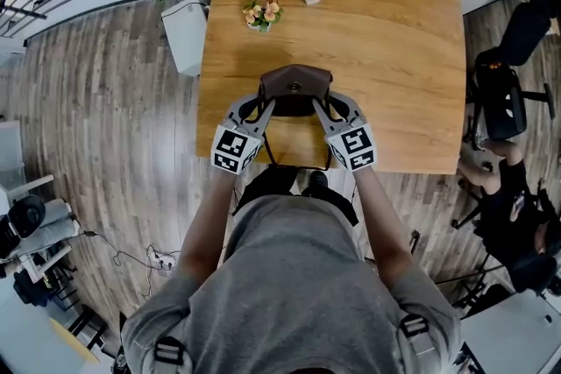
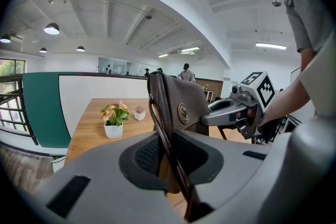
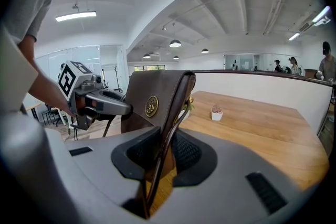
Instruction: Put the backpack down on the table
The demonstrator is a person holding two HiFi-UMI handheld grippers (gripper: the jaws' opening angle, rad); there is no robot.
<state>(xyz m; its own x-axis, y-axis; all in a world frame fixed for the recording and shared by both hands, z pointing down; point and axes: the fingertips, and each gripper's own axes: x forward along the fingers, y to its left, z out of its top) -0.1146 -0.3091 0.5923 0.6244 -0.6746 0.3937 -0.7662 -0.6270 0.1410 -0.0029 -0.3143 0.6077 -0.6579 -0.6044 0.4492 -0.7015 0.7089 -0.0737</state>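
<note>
Table (image 1: 394, 57) of orange wood (potted flowers (image 1: 262, 11) on it) over plank floor (image 1: 114, 144).

Head view steeply above the table (image 1: 421, 31); gripper views close, opposed, perhaps near-level, backpack (image 2: 181, 102) common to both

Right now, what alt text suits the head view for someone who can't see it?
A person's left gripper and right gripper clamp a brown backpack by its sides at the near edge of a wooden table; a potted plant stands beyond.
</note>
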